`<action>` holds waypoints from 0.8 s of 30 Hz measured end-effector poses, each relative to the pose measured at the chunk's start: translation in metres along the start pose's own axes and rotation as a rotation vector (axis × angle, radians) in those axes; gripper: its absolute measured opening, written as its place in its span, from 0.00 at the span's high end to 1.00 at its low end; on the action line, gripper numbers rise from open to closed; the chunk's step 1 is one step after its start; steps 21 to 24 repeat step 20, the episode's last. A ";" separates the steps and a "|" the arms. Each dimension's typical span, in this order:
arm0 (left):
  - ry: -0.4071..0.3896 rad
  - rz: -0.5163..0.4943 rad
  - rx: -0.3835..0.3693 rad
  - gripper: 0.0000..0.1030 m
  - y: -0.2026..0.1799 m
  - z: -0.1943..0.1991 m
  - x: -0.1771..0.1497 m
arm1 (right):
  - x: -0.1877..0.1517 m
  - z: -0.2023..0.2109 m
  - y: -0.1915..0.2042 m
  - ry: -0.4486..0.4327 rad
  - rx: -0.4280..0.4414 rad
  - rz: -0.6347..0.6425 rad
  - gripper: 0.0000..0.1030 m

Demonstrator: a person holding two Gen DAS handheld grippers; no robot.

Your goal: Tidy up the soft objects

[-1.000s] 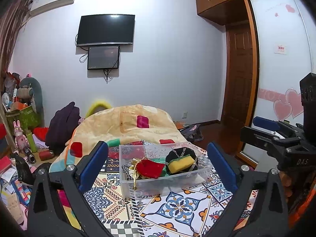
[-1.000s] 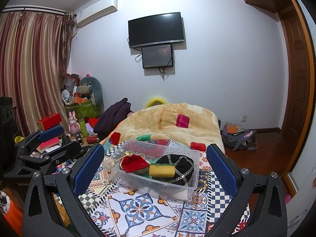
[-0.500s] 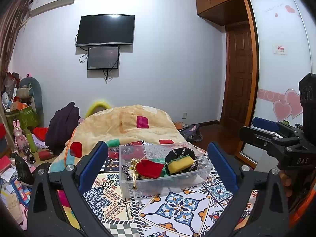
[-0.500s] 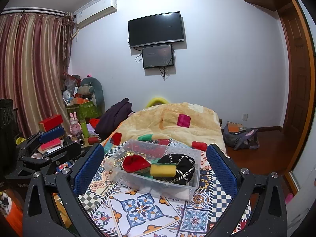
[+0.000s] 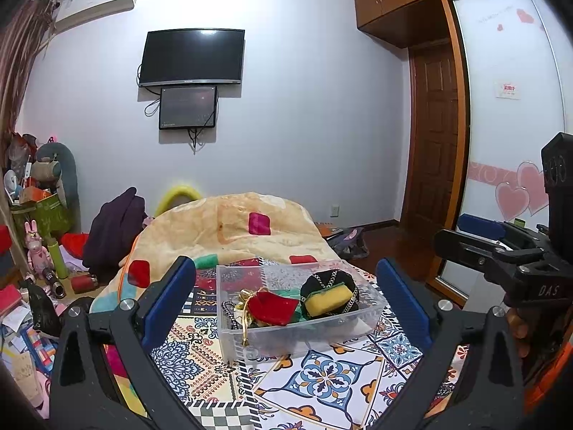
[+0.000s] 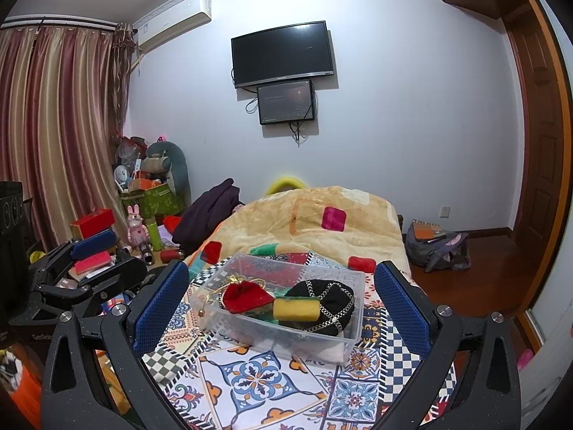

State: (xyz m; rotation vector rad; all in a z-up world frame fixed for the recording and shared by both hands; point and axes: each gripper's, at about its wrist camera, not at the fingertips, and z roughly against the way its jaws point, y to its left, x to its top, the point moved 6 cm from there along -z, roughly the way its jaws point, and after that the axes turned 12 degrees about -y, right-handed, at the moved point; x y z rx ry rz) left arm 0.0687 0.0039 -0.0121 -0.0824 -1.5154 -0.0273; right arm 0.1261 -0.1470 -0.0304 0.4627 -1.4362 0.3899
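A clear plastic bin (image 5: 343, 326) (image 6: 229, 319) stands on a patterned cloth. In it lie a red drawstring pouch (image 5: 274, 307) (image 6: 247, 296), a black cap with gold chains (image 5: 327, 283) (image 6: 331, 297), a yellow sponge (image 5: 327, 301) (image 6: 296, 309) on the cap, and a bit of green cloth (image 5: 294, 292). My left gripper (image 5: 286, 297) is open and empty, held back from the bin. My right gripper (image 6: 283, 304) is open and empty too, likewise short of the bin. Each gripper shows at the edge of the other's view.
The patterned cloth (image 5: 329, 383) covers the near surface. A beige quilt with coloured patches (image 5: 236, 229) lies behind the bin. Cluttered toys and boxes (image 6: 143, 215) stand at the left. A bag (image 6: 437, 247) lies on the floor right.
Both views have shifted only slightly; the bin and its contents lie as before, and both grippers stay open.
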 end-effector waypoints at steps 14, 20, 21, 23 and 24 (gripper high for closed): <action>0.013 0.033 -0.012 0.00 0.001 -0.001 0.001 | -0.001 0.000 0.005 0.010 0.004 -0.006 0.00; 0.018 0.035 0.002 0.00 0.004 -0.001 0.001 | -0.004 -0.003 0.005 0.024 0.006 -0.008 0.00; 0.018 0.035 0.002 0.00 0.004 -0.001 0.001 | -0.004 -0.003 0.005 0.024 0.006 -0.008 0.00; 0.018 0.035 0.002 0.00 0.004 -0.001 0.001 | -0.004 -0.003 0.005 0.024 0.006 -0.008 0.00; 0.018 0.035 0.002 0.00 0.004 -0.001 0.001 | -0.004 -0.003 0.005 0.024 0.006 -0.008 0.00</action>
